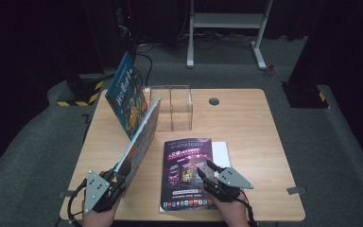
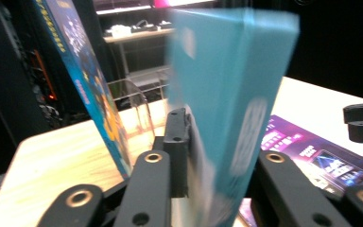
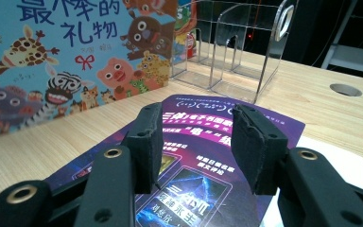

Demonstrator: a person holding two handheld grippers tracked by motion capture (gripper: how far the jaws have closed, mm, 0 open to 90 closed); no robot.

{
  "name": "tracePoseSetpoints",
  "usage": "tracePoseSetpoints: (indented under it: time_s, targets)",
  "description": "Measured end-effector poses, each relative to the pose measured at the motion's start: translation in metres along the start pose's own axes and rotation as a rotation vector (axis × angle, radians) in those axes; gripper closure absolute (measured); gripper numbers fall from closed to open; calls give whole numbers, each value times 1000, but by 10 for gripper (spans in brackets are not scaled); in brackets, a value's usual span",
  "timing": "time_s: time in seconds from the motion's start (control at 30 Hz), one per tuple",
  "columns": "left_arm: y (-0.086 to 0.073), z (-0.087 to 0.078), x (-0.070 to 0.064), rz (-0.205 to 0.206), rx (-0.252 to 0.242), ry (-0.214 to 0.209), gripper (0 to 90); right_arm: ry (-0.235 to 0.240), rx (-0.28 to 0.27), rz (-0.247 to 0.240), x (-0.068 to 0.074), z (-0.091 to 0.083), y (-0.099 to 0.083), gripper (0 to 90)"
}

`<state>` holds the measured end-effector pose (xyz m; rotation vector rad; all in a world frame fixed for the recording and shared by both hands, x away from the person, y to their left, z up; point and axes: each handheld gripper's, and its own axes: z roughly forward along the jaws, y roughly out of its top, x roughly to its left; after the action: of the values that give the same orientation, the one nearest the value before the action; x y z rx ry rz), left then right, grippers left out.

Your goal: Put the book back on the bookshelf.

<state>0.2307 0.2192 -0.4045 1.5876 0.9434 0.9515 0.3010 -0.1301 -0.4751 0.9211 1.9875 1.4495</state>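
thin teal picture book [image 1: 139, 137], cartoon animals on its cover, held on edge, tilted, at table's left.

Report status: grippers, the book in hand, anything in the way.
Left gripper shut on picture book, raised on edge. Right gripper open above purple magazine. Second book leans beside clear acrylic rack.

Right hand-held gripper [image 3: 196, 142] has its two black jaws spread apart with nothing between them, hovering over a purple flyer [image 3: 208, 156] lying flat on the wooden desk [image 3: 321, 118]. There's a white sheet [image 3: 345, 163] peeking out from under the flyer's right edge. Upper left, a children's book [image 3: 71, 52] covered in cartoon animals stands tilted. Behind it sits a clear acrylic organizer [image 3: 236, 47], and farther right a round hole [image 3: 345, 89] in the desk.
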Motion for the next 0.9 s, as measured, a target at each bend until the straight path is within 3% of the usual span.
tracePoseSetpoints:
  time_s: [0.1,0.2,0.33,0.53,0.63,0.9]
  targets:
    - [-1,2,1,-16,17,-32,735,1,1,-2,0,0,0,541]
    - [-1,2,-1,-1,9,8,757,2,2,-1,0,0,0,541]
    - [0,2,5,-42,3,7,760,3,4,2,0,1,0,542]
    - [1,0,9,-74,-1,9,767,5,4,3,1,1,0,541]
    - [2,-2,14,-123,-12,4,771,5,5,4,0,1,0,542]
    - [2,-3,31,-129,-7,19,789,9,8,10,1,1,0,541]
